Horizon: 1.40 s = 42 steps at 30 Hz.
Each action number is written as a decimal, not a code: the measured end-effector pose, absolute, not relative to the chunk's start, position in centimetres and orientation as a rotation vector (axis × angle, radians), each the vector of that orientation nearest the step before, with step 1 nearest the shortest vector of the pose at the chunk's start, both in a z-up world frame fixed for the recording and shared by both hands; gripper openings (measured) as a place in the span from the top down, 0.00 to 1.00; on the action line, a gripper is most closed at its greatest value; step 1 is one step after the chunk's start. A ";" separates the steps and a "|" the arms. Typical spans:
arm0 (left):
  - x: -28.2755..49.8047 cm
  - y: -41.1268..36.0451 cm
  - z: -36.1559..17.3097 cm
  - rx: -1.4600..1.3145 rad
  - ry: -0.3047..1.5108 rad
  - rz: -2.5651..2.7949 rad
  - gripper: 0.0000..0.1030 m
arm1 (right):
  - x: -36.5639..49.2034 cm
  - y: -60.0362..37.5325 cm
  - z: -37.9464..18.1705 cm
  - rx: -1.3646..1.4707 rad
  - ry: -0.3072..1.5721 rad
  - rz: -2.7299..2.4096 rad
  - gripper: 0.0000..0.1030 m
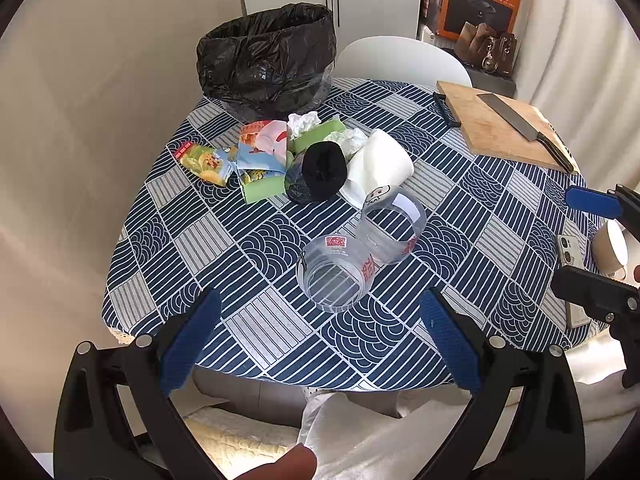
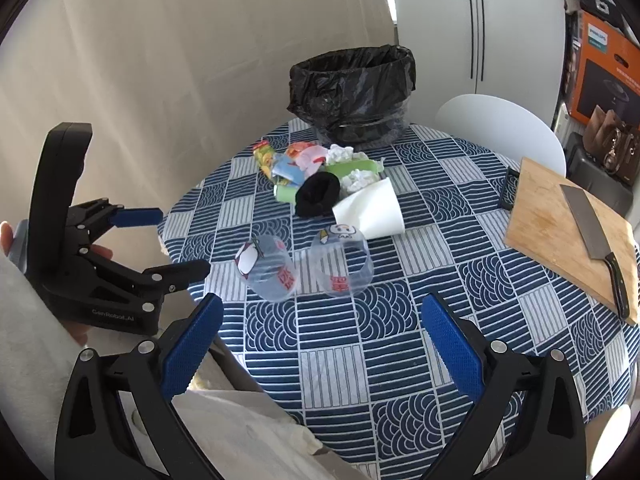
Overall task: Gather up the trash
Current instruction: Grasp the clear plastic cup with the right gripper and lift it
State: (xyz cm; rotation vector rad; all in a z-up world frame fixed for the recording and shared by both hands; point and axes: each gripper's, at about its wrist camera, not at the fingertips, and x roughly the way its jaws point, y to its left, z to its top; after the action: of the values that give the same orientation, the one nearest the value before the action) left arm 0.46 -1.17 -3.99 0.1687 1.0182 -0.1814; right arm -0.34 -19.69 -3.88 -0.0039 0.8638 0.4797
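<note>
Left gripper (image 1: 320, 336): jaws spread wide, nothing between them, held over the near edge of the worktop (image 1: 256, 344). Right gripper (image 2: 320, 340): likewise released and empty, held over the near part of the worktop, well apart from the trash.

Just beyond the left gripper lie two clear plastic cups (image 1: 336, 276), tipped on their sides and touching one another. Behind them a white paper cup (image 1: 384, 164) lies on its side against a black rolled sock (image 1: 323, 166). Touching these is a heap of snack wrappers (image 1: 224, 162), green packaging (image 1: 262, 188) and crumpled tissues (image 1: 304, 122).

At the far edge of the worktop stands a bin with a black liner (image 1: 266, 60), upright, mouth open, just behind the heap.

To the right a wooden cutting board (image 1: 492, 124) carries a cleaver (image 1: 520, 126) lying flat. A phone (image 1: 570, 248) lies at the right edge. A white chair (image 1: 400, 60) stands beyond the worktop.
</note>
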 end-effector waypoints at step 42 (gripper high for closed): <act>3.3 -1.1 -13.7 0.233 1.007 -0.322 0.06 | 11.1 -13.4 -16.0 -0.197 0.915 0.626 0.48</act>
State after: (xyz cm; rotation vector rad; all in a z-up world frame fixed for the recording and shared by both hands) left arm 3.29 -1.06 -13.72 0.2329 1.0066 -0.3220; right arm 11.10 -13.44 -16.03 -0.1974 0.9155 0.6261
